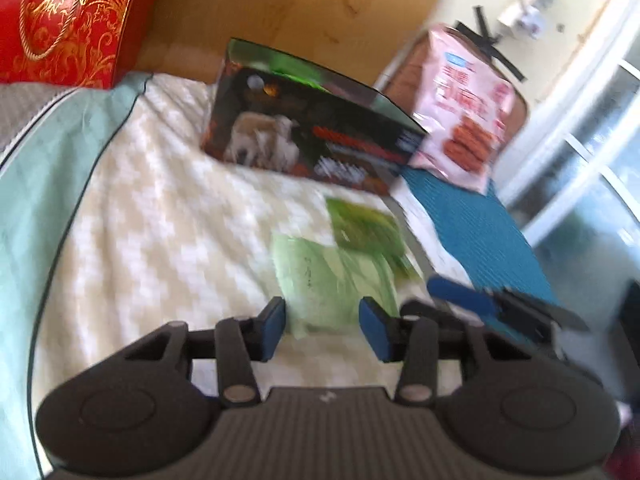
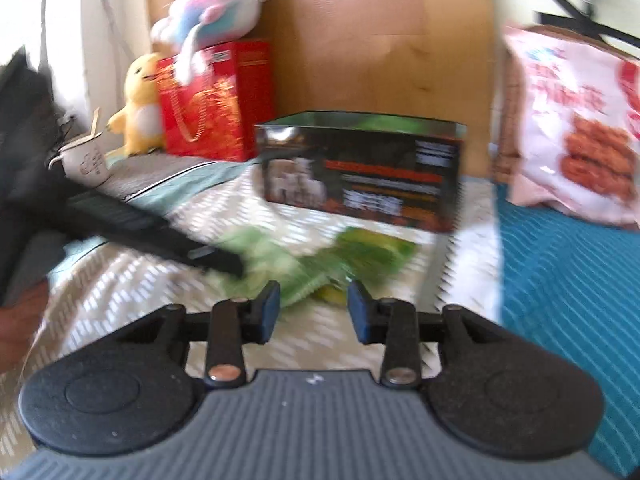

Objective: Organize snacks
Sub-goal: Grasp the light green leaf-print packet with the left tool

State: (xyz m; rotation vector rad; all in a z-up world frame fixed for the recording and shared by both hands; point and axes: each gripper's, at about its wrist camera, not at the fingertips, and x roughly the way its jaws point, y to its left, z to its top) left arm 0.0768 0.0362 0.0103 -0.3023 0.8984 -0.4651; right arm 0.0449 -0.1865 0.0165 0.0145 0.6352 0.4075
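Observation:
Two green snack packets lie on the checked bedspread: a pale green one (image 1: 320,280) and a darker green one (image 1: 366,232). In the right wrist view they show as the pale one (image 2: 272,264) and the dark one (image 2: 372,252). My left gripper (image 1: 322,328) is open, its jaws apart just above the pale packet's near edge. My right gripper (image 2: 313,312) is open and empty, close to the packets' near edge. The left gripper shows in the right wrist view (image 2: 208,258) over the pale packet. The right gripper's fingers (image 1: 460,296) show at the right of the left wrist view.
A dark snack box (image 1: 312,128) stands behind the packets. A pink snack bag (image 1: 468,108) leans on a chair at the right above a teal mat (image 1: 480,232). A red gift bag (image 1: 60,20), plush toys (image 2: 140,104) and a wooden headboard (image 1: 280,8) are at the back.

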